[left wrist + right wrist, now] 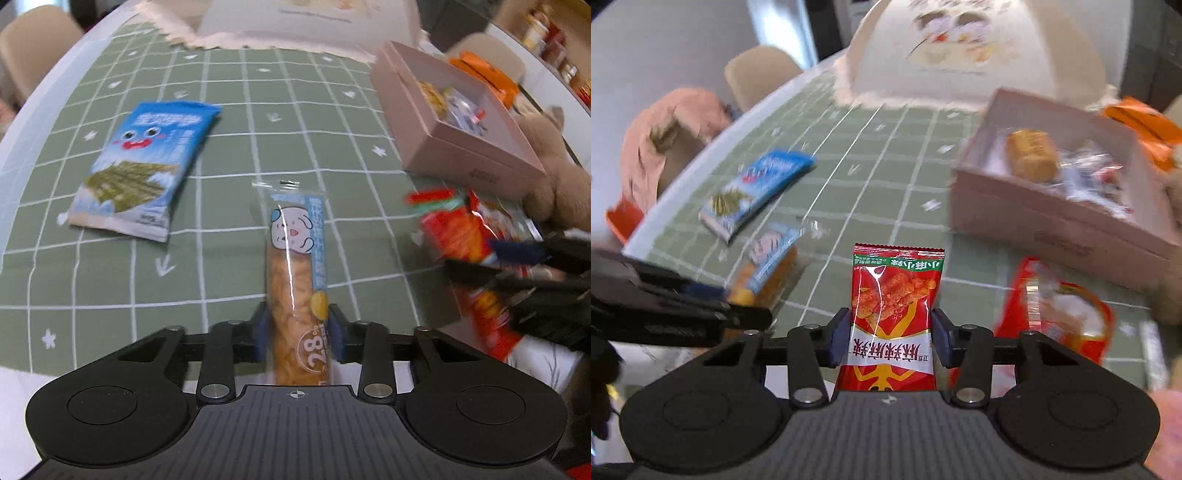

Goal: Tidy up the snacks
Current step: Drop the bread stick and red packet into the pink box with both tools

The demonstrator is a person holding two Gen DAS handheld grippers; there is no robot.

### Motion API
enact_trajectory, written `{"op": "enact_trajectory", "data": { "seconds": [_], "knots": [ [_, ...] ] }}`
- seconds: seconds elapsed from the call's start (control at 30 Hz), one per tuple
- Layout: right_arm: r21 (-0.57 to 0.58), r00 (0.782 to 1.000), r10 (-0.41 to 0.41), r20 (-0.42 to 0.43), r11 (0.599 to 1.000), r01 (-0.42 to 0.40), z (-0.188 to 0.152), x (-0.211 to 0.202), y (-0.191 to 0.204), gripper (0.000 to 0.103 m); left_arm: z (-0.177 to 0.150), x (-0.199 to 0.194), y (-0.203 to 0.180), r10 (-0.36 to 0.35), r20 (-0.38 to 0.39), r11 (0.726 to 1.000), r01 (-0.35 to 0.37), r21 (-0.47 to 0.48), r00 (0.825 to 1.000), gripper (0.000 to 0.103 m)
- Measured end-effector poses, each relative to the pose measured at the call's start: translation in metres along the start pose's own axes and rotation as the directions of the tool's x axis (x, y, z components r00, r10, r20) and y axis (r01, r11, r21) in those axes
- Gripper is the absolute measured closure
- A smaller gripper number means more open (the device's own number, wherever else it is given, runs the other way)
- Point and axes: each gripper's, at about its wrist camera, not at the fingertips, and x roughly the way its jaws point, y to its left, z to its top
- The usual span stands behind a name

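The left gripper (pixel 299 334) was clamped on a long clear stick pack (pixel 297 280) of golden snack, its blue pads pressing both sides of the pack's lower half, so the pack stood out ahead over the green checked cloth (pixel 229 155). The right gripper (pixel 888 338) held a red packet (pixel 895 314) the same way, pinched at its white band, with the top edge pointing away. Taking the pink box (pixel 1056 229) as the landmark, the red packet hung just short of the box's near left corner, and the stick pack was farther left of it, well apart. A second red bag (pixel 1060 314) lay on the cloth just in front of the box's near wall. The blue seaweed pack (pixel 144 166) lay flat far to the left of the box, near the table's edge. Inside the box sat a tan wrapped cake (pixel 1032 155) and a blurred heap of small clear wrappers. An orange bag (pixel 1145 125) showed beyond the box's far right side, and a pale domed cover (pixel 979 55) stood behind it.
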Motion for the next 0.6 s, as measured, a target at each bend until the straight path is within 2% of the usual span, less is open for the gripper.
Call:
{"op": "enact_trajectory", "data": {
  "seconds": [0.07, 0.1, 0.13, 0.17, 0.23, 0.27, 0.3, 0.37, 0.43, 0.5, 0.53, 0.6],
  "knots": [
    [0.016, 1.000, -0.010, 0.026, 1.000, 0.010, 0.002, -0.014, -0.007, 0.057, 0.000, -0.008, -0.003, -0.089, 0.022, 0.996, 0.090, -0.021, 0.996, 0.071],
    [0.026, 0.999, -0.021, 0.050, 0.999, 0.020, 0.002, -0.026, -0.013, 0.057, 0.002, -0.018, -0.009, -0.128, 0.058, 0.992, 0.129, -0.010, 0.990, 0.071],
    [0.046, 0.993, -0.054, 0.110, 0.998, 0.049, 0.006, -0.053, -0.025, 0.057, 0.009, -0.031, -0.017, -0.149, 0.103, 0.989, 0.148, 0.019, 0.983, 0.071],
    [0.046, 0.993, -0.054, 0.110, 0.998, 0.049, 0.006, -0.053, -0.025, 0.057, 0.018, -0.048, -0.028, -0.171, 0.157, 0.985, 0.165, 0.051, 0.973, 0.071],
    [0.067, 0.984, -0.083, 0.160, 0.995, 0.073, 0.008, -0.076, -0.035, 0.057, 0.043, -0.082, -0.044, -0.234, 0.254, 0.971, 0.215, 0.100, 0.938, 0.071],
    [0.080, 0.978, -0.097, 0.186, 0.993, 0.084, 0.010, -0.088, -0.040, 0.057, 0.058, -0.100, -0.053, -0.268, 0.300, 0.962, 0.240, 0.128, 0.915, 0.071],
    [0.103, 0.966, -0.115, 0.230, 0.990, 0.094, 0.012, -0.106, -0.048, 0.057, 0.072, -0.112, -0.061, -0.291, 0.333, 0.955, 0.254, 0.151, 0.897, 0.071],
    [0.115, 0.960, -0.127, 0.251, 0.988, 0.100, 0.012, -0.114, -0.052, 0.057, 0.104, -0.131, -0.082, -0.325, 0.389, 0.943, 0.266, 0.199, 0.862, 0.071],
    [0.143, 0.942, -0.168, 0.291, 0.981, 0.131, 0.014, -0.128, -0.060, 0.057, 0.133, -0.135, -0.102, -0.339, 0.424, 0.937, 0.261, 0.233, 0.840, 0.071],
    [0.152, 0.937, -0.183, 0.297, 0.978, 0.143, 0.014, -0.131, -0.062, 0.057, 0.160, -0.124, -0.119, -0.356, 0.433, 0.931, 0.273, 0.244, 0.828, 0.071],
    [0.168, 0.932, -0.204, 0.298, 0.973, 0.160, 0.015, -0.133, -0.065, 0.057, 0.173, -0.112, -0.125, -0.381, 0.412, 0.922, 0.305, 0.239, 0.828, 0.070],
    [0.174, 0.932, -0.212, 0.296, 0.971, 0.166, 0.016, -0.134, -0.067, 0.057, 0.193, -0.084, -0.132, -0.417, 0.343, 0.908, 0.365, 0.208, 0.842, 0.069]
  ]
}}
